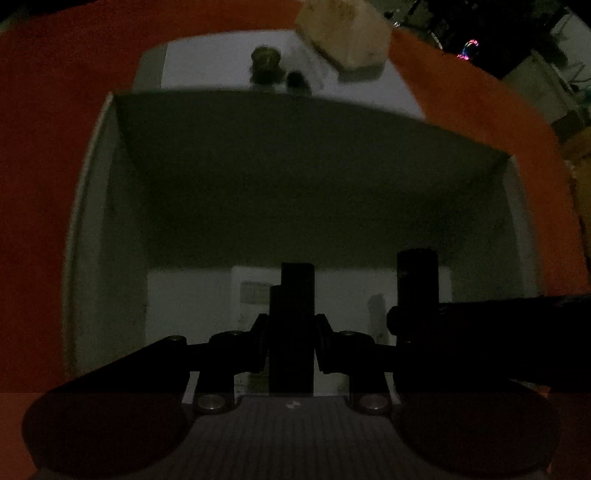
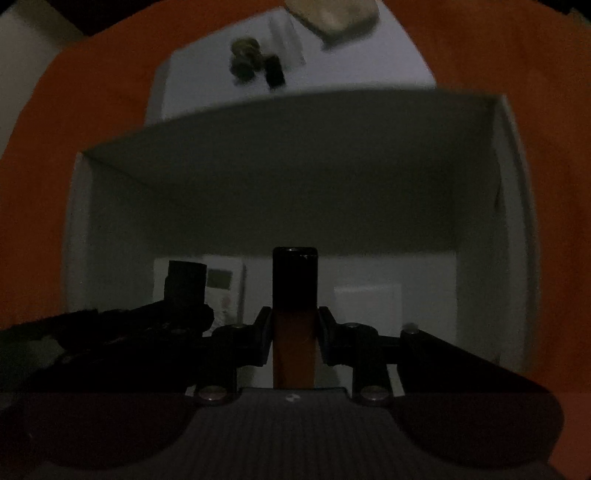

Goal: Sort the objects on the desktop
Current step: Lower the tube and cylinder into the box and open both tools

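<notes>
I had both grippers down inside the white box (image 1: 110,206). Left gripper (image 1: 291,325) fingers pinched a dark block (image 1: 297,280); right gripper (image 2: 294,325) fingers pinched an orange tube w/ black cap (image 2: 294,280).

My left claw (image 1: 291,325) and right claw (image 2: 294,325) sit inside the box (image 1: 295,177), left beside right; behind it a spool (image 1: 265,61) stands on the surface (image 1: 44,147).

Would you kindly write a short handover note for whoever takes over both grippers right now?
Left gripper: shut on a dark rectangular block, over the white box.
Right gripper: shut on a dark-capped orange tube, also over the box.
In the box: a white remote-like device.
Left: release both, then sort the spool-like item, small dark piece and beige block beyond.
</notes>
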Tool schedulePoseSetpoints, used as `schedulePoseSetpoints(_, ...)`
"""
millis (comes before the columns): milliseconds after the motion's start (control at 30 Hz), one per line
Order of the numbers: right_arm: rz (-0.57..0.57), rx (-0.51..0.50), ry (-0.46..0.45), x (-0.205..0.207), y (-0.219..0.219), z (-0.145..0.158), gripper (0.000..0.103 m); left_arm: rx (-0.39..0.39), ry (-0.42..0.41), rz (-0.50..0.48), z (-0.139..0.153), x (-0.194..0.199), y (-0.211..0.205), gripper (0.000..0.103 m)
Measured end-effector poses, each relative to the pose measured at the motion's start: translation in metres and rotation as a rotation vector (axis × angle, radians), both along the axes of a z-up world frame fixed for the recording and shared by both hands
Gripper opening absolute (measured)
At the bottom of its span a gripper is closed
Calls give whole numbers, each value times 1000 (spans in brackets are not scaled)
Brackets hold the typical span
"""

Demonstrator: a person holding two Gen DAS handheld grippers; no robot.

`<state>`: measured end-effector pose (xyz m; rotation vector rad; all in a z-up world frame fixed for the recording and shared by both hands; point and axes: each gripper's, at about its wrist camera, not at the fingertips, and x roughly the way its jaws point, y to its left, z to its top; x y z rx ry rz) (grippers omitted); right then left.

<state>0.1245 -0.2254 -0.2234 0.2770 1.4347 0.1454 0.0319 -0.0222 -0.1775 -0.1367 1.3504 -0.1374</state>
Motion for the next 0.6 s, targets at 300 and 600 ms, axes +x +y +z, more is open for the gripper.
schedulePoseSetpoints(300, -16, -9, 82, 19, -20, -67, 28, 66, 50, 29, -19, 1, 15, 21)
schedulePoseSetpoints(600, 2, -35, 56, 60, -21, -87, 28, 148, 53, 48, -26, 3, 28, 21)
